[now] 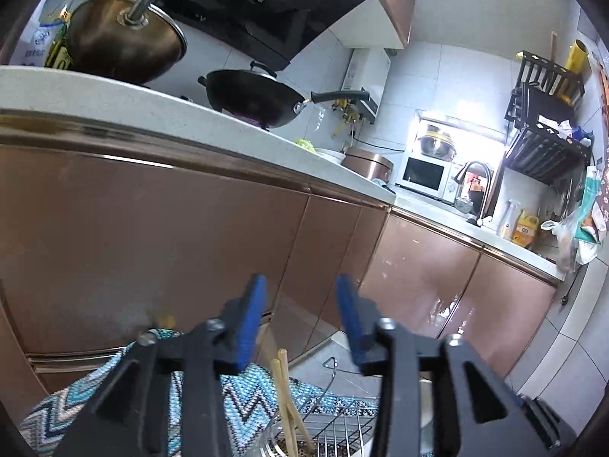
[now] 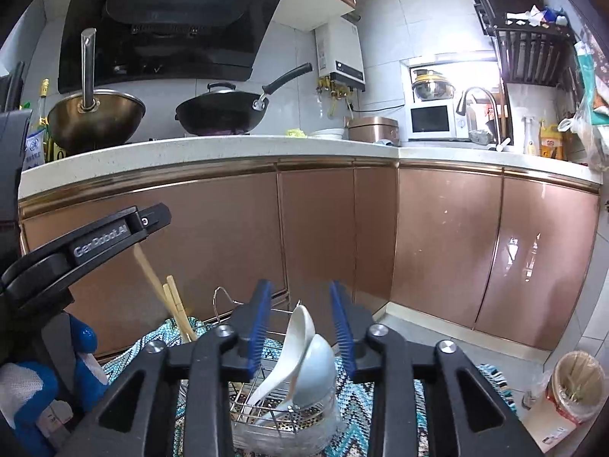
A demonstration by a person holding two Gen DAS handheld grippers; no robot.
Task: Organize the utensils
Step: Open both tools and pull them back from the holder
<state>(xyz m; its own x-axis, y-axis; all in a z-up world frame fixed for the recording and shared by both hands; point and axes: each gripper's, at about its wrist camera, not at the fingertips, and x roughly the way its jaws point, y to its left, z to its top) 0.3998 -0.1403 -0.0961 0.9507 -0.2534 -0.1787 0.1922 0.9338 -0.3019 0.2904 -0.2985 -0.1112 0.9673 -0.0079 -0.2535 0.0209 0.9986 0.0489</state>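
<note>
Hovering low before the brown cabinet doors (image 2: 319,236), both sets of tongs spread wide and gripping nothing: left tongs (image 1: 300,316) with blue pads parted above the zigzag cloth (image 1: 243,392), right tongs (image 2: 300,327) likewise parted, framing the white spoons (image 2: 304,346) without touching them.

Standing upright in a wire utensil rack (image 2: 266,403) on the patterned cloth: two white ceramic spoons, bowls upward, leaning against each other, resting over a perforated metal base. Leaning in the rack's left side: wooden chopsticks (image 2: 173,304), tilted toward the left, also showing in the left wrist view as pale sticks (image 1: 287,400) rising beside the rack's wire frame (image 1: 335,430). Looping up at the rack's back: a thin wire handle (image 2: 220,297).

Gripping the left tool from below at the left edge of the right wrist view: a hand in a blue and white glove (image 2: 42,381), the tool's black body marked with lettering crossing above it.

Sitting at the lower right, on the floor beside the cloth: a round container (image 2: 571,392) packed with thin sticks, contents too small to name.

Resting on the pale bench (image 2: 228,152) above the cabinets: a steel wok (image 2: 95,122) with a long upright handle, a black wok (image 2: 220,114) with a lid, a copper-coloured rice cooker (image 2: 373,127), a white microwave (image 2: 434,122) and a curved tap (image 2: 479,110).
</note>
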